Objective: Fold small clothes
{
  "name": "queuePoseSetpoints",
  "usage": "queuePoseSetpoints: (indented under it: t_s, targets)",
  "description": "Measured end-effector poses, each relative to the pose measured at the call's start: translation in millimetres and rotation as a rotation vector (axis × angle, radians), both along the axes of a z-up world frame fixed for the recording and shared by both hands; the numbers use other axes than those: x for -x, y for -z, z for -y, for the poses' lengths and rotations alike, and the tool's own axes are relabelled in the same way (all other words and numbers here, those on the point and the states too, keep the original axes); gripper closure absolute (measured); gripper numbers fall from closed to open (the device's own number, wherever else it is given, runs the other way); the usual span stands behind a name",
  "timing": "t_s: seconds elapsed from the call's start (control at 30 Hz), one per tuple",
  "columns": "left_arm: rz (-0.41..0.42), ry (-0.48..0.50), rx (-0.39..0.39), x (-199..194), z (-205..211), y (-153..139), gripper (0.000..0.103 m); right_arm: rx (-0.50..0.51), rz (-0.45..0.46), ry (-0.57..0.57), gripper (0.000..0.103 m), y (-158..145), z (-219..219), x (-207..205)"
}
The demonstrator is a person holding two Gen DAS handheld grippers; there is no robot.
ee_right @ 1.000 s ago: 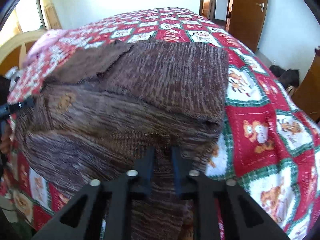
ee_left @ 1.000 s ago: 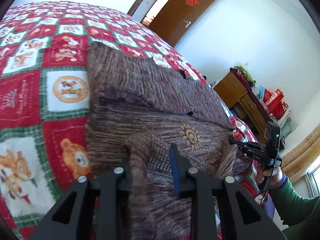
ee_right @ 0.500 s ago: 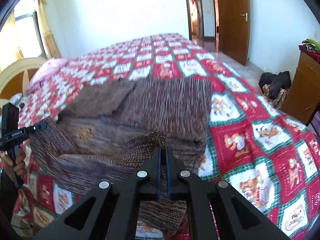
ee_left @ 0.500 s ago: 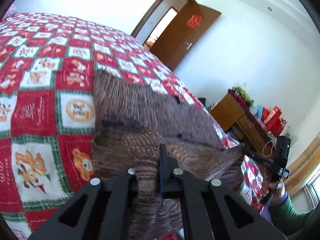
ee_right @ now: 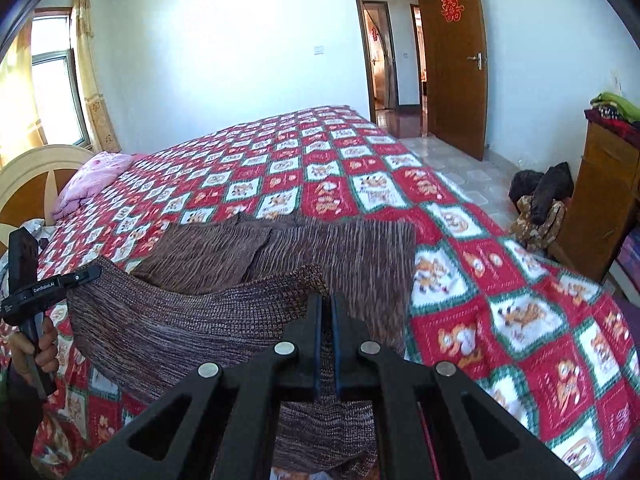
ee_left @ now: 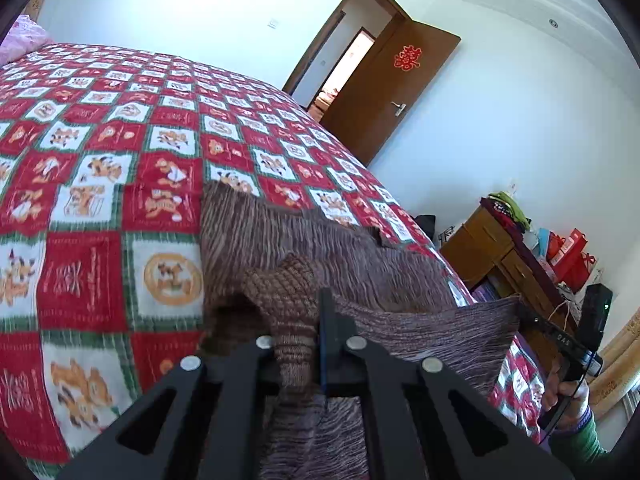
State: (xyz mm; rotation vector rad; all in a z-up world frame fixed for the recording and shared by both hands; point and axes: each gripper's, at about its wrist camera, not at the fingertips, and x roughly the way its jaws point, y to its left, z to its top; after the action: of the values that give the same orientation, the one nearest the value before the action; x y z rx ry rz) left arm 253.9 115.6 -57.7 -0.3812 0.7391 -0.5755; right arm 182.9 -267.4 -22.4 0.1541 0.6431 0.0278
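Two grippers, left gripper (ee_left: 310, 320) and right gripper (ee_right: 326, 312), each clamped tight on the brown sweater's (ee_right: 192, 320) near edge, raised above the bedspread (ee_right: 460, 216).

A bright bedroom with white walls

We saw a wide bed under a red, white and green checked quilt (ee_right: 360, 184), a pink pillow (ee_right: 92, 184) by the cream wooden headboard (ee_right: 36, 168), a brown wooden door (ee_right: 456, 60) standing open, a sunlit window with yellow curtains (ee_right: 90, 72), pale floor tiles (ee_right: 452, 156), and a wooden cabinet (ee_left: 492, 256).
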Motion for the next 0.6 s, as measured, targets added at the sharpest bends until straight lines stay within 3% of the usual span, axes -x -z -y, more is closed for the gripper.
queuePoseSetpoints:
  t_s: [0.27,0.6]
  targets:
    - [0.005,-0.025,0.031,-53,4,-9,0.098,0.057,0.029,0.013,0.099,-15,6,-41]
    - [0.01,-0.072,0.019,-129,22,1,0.098,0.127,0.038,0.067,0.099,-10,23,-130]
